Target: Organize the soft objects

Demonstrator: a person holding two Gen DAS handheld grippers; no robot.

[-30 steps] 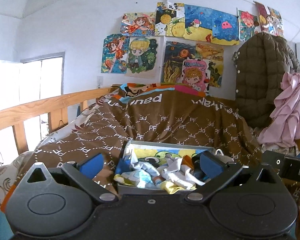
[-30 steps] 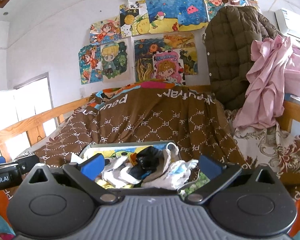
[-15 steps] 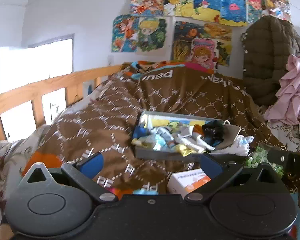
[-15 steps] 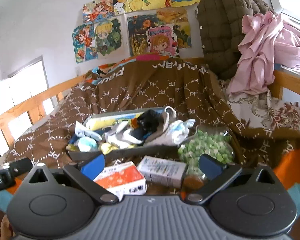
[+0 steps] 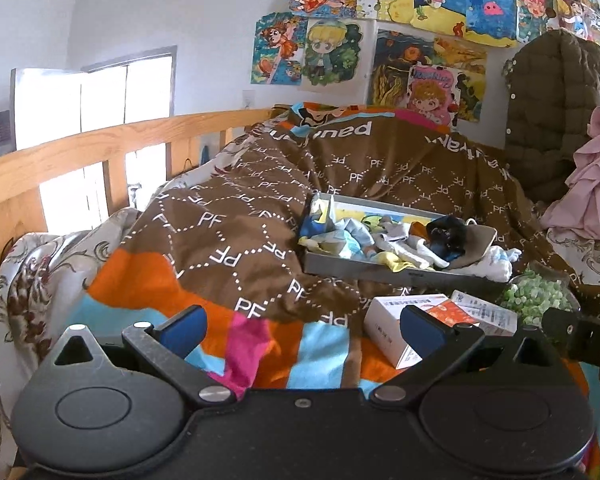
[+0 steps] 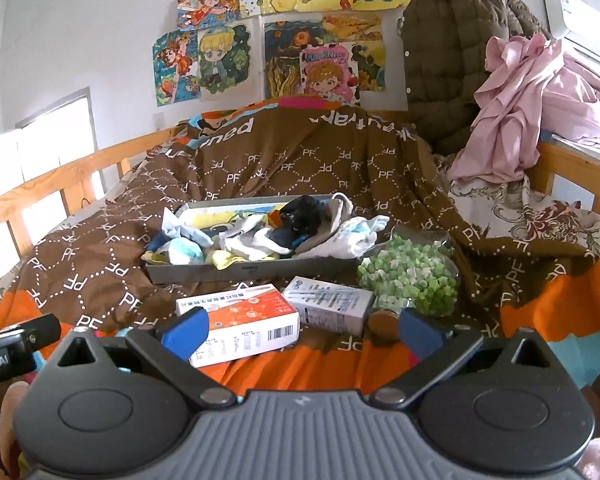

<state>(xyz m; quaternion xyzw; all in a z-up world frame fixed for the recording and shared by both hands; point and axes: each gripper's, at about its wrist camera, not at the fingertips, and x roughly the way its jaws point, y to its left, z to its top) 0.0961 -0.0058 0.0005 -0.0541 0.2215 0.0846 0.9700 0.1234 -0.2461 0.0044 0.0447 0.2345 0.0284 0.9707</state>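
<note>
A shallow grey tray (image 6: 256, 270) (image 5: 380, 272) lies on the brown patterned blanket, heaped with small soft clothes: white socks (image 6: 252, 242), a black piece (image 6: 302, 210) (image 5: 446, 232), pale blue and yellow bits. A white cloth (image 6: 358, 234) hangs over the tray's right end. My left gripper (image 5: 302, 330) is open, well short of the tray, over the blanket's orange and pink edge. My right gripper (image 6: 300, 328) is open too, hovering above the orange-and-white box (image 6: 240, 326), holding nothing.
In front of the tray lie the orange-and-white box (image 5: 404, 322), a white box (image 6: 328, 304) and a clear bag of green pieces (image 6: 412, 276). A wooden bed rail (image 5: 80, 152) runs along the left. A brown padded jacket (image 6: 456, 56) and pink cloth (image 6: 516, 116) hang at the right.
Both grippers have pulled back and tipped downward from the tray. The boxes, the green bag and the blanket's orange edge have come into view. Both stay open.
</note>
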